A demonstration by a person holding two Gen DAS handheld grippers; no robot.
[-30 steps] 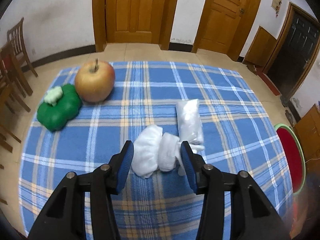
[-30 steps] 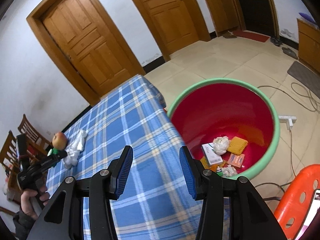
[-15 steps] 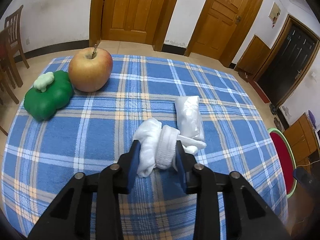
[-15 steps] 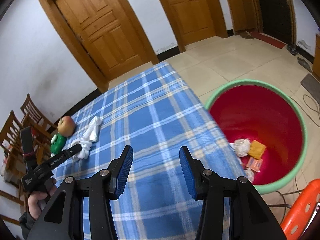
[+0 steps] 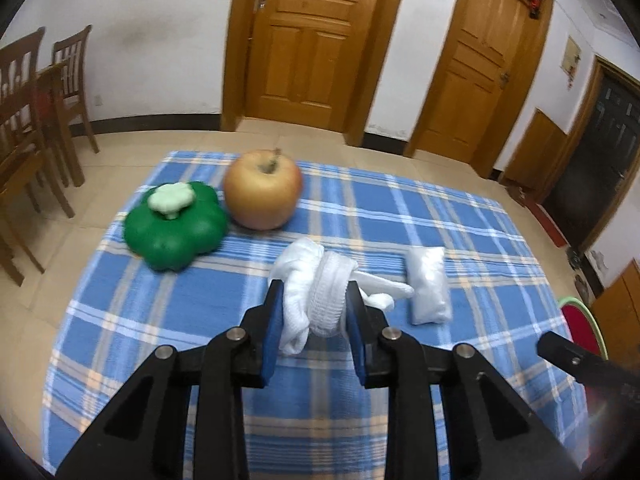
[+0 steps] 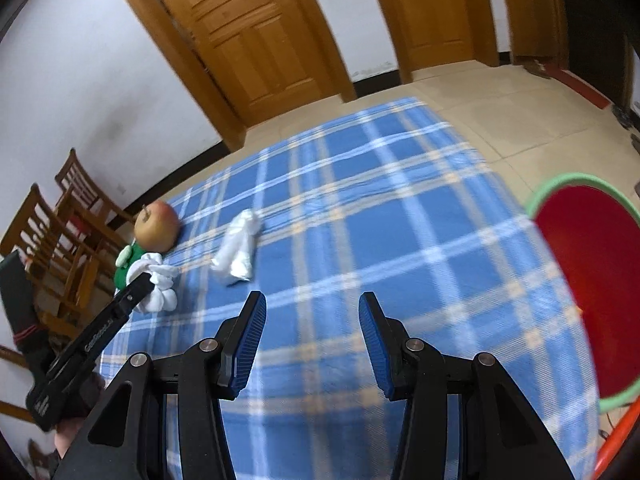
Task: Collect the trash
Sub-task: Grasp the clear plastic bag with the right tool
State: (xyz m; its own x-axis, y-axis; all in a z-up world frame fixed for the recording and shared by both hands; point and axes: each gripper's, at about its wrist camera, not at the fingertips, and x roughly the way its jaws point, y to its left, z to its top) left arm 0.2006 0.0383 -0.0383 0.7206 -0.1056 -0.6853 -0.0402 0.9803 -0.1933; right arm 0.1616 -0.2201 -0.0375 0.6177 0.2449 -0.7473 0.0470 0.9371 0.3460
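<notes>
Your left gripper [image 5: 314,312] clamps its blue pads on a bundle of white cloth [image 5: 316,284] above the blue plaid tablecloth [image 5: 400,216], near an apple [image 5: 262,188] and a green toy [image 5: 174,226]. A clear plastic packet [image 5: 428,286] lies just beside the bundle. Your right gripper [image 6: 312,336] hangs half-open and empty, the red bin [image 6: 588,280] off the table's edge.

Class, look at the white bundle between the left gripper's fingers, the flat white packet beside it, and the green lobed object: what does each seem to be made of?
White bundle: soft knitted cloth, matte; ribbed band, limp folds.
White packet: probably thin plastic wrap, slightly shiny and crinkled; contents cannot be told.
Green lobed object: likely moulded plastic; smooth with a soft sheen.
</notes>
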